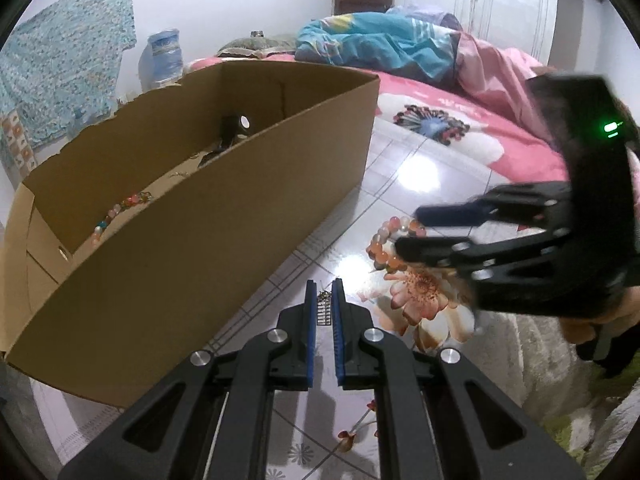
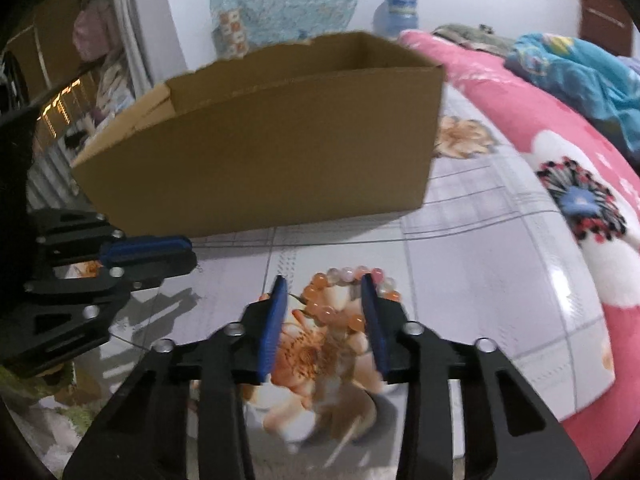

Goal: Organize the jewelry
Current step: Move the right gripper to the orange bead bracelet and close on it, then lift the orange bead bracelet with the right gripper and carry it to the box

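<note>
The right gripper (image 2: 325, 292) hangs low over the tiled floor (image 2: 480, 264) with its jaws spread wide, and the bead bracelet (image 2: 348, 292) of orange and pale pink beads lies between the two blue pads (image 2: 276, 320). Most of the loop sits in the gap near the fingertips; its far arc reaches a little past them, and one side of the ring passes close by the right-hand pad. Whether either pad touches the beads cannot be told, since that part is blurred. The bracelet rests on a flower printed on the floor tile.

From the left wrist camera the same bracelet (image 1: 390, 246) shows just at the tips of the right gripper (image 1: 406, 232), which comes in from the right side of that view, blurred.

The left gripper (image 1: 323, 285) has its jaws nearly closed, only a narrow slot between the blue pads. A small metal piece of jewelry (image 1: 323, 312), made of short silvery links, shows in that slot between the fingers; it cannot be told whether the pads pinch it or it merely lies on the floor beneath. In the right wrist view the left gripper (image 2: 188, 254) is off to the left of the bracelet, apart from it.

The cardboard box (image 1: 200, 216) stands open on the floor ahead and to the left of the left gripper, and beyond the right gripper's fingertips. Another string of coloured beads (image 1: 120, 210) lies inside it along the near wall. A bed with a pink flowered cover (image 2: 560, 184) is to the right of both grippers.
</note>
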{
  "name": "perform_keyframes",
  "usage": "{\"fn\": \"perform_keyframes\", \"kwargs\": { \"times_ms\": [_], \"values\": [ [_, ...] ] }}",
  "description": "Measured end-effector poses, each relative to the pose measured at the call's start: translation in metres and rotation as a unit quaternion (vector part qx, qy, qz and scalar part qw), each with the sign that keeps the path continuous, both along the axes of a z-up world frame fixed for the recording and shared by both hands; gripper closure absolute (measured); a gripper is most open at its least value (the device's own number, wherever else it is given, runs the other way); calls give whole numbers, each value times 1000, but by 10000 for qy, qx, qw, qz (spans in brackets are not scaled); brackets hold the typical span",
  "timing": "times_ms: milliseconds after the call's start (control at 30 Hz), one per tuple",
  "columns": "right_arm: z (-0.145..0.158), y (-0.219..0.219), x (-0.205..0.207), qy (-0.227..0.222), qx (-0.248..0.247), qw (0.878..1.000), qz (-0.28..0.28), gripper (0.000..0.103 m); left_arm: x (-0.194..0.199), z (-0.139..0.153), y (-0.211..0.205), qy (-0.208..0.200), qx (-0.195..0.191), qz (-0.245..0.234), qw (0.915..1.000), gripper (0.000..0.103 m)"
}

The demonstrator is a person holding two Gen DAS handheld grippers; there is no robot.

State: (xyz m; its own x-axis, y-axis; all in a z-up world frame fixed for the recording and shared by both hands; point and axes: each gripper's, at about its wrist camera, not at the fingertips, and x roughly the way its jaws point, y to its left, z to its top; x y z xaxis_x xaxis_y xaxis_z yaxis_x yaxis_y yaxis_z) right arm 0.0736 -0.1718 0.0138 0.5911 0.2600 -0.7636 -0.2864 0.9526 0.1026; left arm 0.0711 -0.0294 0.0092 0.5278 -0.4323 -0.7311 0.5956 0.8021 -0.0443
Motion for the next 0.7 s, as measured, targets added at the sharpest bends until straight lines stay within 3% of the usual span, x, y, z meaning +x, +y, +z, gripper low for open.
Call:
{"fn": "perform_keyframes", "kwargs": {
  "times_ms": [267, 333, 433, 533, 700],
  "values": [
    [-16, 22, 12, 111, -551, 9981, 238, 86, -2, 0, 6, 19, -172, -38, 9998, 97],
    [-16, 24, 13, 102, -615, 9977, 273, 95, -2, -1, 7, 13, -182, -43, 9998, 97],
    [-14, 24, 14, 110, -620, 9978, 229, 96, -1, -3, 8, 17, -202, -27, 9998, 97],
    [-11, 11, 15, 143, -270, 9995, 13, 96, -2, -2, 9, 5, -241, -8, 9997, 97],
    [4, -24, 11, 181, 751, 9962, -405, 96, -5, 5, 13, -31, -299, 27, 9995, 97]
  ]
}}
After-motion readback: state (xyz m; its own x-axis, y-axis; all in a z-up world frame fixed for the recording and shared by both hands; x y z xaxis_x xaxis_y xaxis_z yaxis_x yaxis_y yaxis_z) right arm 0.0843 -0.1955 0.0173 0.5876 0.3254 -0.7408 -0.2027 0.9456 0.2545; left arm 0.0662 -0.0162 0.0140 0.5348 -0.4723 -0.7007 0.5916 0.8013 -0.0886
